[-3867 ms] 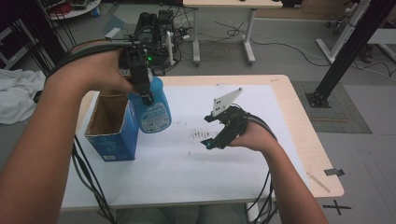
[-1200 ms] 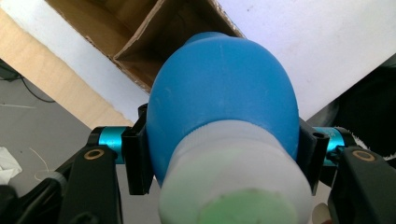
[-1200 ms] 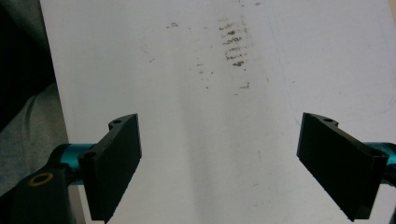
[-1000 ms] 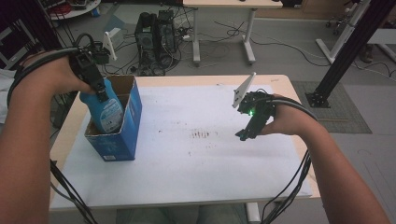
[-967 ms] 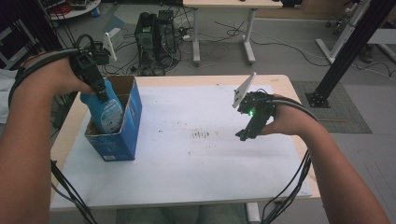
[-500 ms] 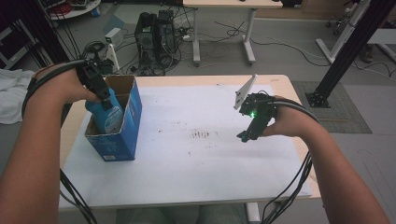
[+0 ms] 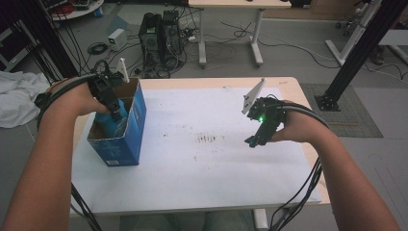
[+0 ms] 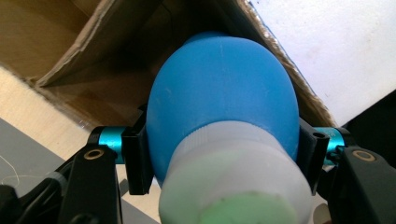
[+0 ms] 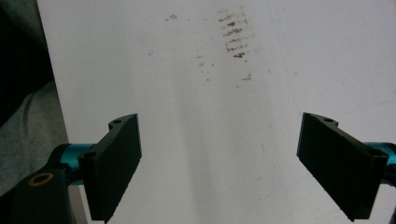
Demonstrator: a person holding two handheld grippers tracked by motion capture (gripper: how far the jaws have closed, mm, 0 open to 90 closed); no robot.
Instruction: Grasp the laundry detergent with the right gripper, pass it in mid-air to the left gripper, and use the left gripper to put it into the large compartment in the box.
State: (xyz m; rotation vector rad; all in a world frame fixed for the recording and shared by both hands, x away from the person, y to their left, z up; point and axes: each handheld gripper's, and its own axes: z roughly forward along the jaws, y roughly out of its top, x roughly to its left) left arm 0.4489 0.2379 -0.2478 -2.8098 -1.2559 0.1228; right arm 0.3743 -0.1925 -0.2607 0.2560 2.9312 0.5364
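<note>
Your left gripper (image 7: 114, 111) clamped on a blue bottle (image 8: 224, 102) inside the blue carton (image 7: 126, 139) at nine o'clock, your right gripper (image 7: 254, 139) at three o'clock, jaws apart over the white table (image 7: 202, 178).
</note>
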